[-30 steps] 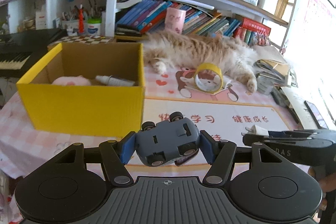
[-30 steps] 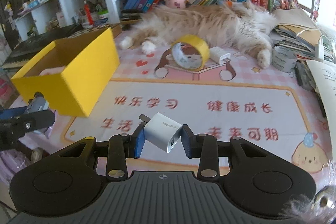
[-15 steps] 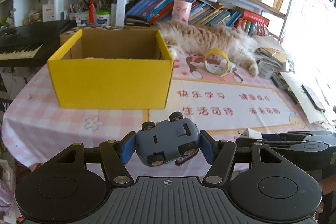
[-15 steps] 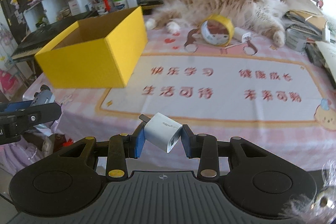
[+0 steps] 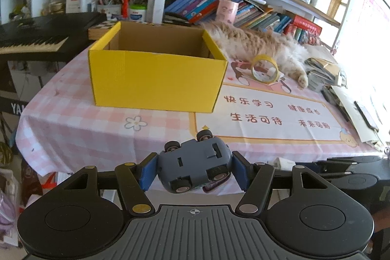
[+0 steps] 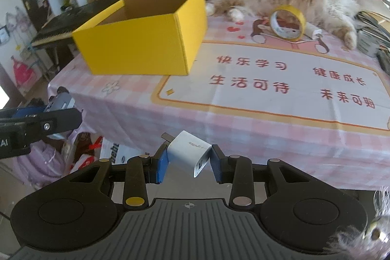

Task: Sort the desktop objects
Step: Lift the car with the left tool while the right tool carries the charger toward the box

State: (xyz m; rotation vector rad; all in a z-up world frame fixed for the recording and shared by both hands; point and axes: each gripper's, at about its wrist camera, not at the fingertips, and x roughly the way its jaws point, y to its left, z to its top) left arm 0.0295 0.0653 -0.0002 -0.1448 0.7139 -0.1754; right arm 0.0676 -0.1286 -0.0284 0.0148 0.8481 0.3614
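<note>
Jaws of left gripper (image 5: 194, 168) clamp the upturned toy car (image 5: 195, 166), right gripper (image 6: 187, 161) clamps white charger (image 6: 187, 152); yellow box (image 5: 156, 84) lies ahead across table edge, nearer left gripper.

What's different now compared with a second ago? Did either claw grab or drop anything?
Both grippers pulled back from the table: the yellow box looks farther off and the table's near edge now shows. Nothing was grabbed or dropped. The left gripper still clamps the toy car, the right gripper the white charger.
</note>
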